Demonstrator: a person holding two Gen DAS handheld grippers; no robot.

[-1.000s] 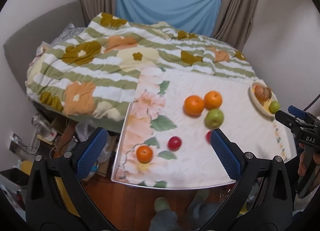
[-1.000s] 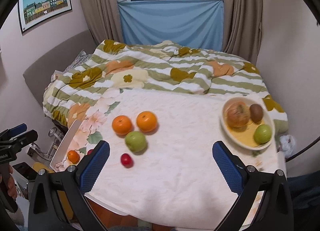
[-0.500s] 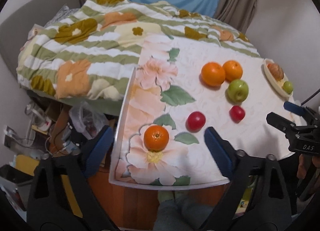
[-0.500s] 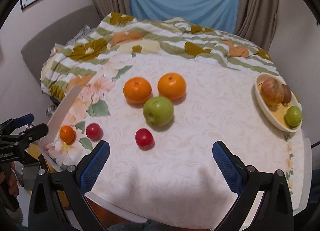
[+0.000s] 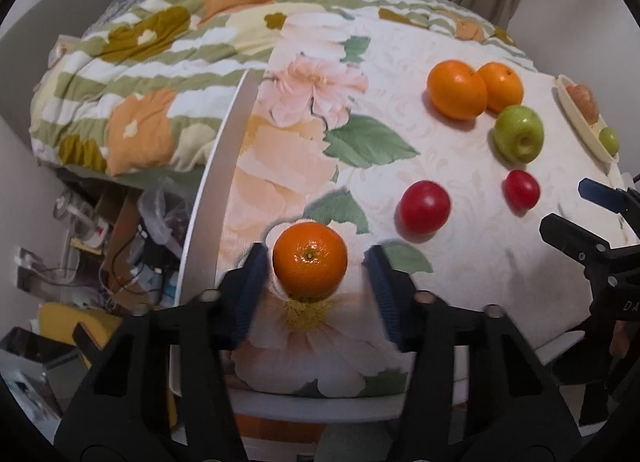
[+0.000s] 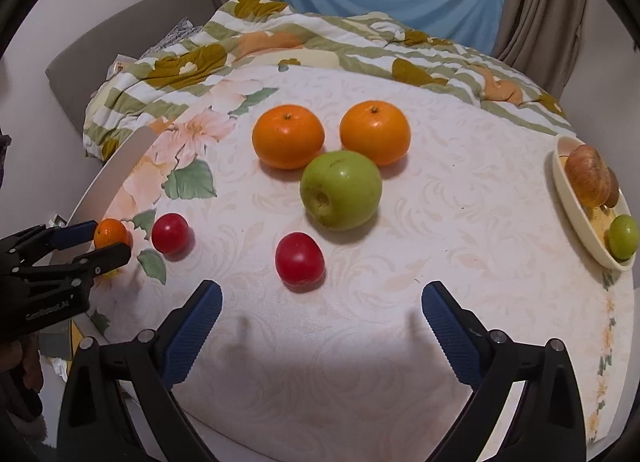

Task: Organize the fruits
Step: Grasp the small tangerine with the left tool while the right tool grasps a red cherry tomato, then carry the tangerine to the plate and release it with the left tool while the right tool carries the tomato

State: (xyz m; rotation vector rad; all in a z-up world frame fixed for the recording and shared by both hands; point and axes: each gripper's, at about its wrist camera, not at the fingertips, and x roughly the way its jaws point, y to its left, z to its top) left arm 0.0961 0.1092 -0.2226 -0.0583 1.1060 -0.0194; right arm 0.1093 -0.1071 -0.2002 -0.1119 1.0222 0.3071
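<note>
A small mandarin [image 5: 310, 259] lies near the table's left front corner, between the open pads of my left gripper [image 5: 314, 266]; the pads stand apart from its sides. It also shows in the right wrist view [image 6: 112, 233]. Two red fruits [image 6: 299, 259] [image 6: 170, 233], a green apple [image 6: 341, 195] and two oranges [image 6: 288, 136] [image 6: 375, 131] lie mid-table. A cream plate [image 6: 576, 206] at the right edge holds a brownish fruit, a dark one behind it and a small green fruit. My right gripper [image 6: 320, 312] is open and empty, just in front of the nearer red fruit.
The round table [image 6: 460, 302] has a white floral cloth. A quilted bed [image 6: 320, 42] lies behind it. Clutter and cables [image 5: 120, 246] sit on the floor left of the table. The left gripper shows in the right wrist view [image 6: 100, 244].
My left gripper has moved down and forward so its pads now flank the small mandarin, and they have narrowed. My right gripper has moved closer to the fruits mid-table.
</note>
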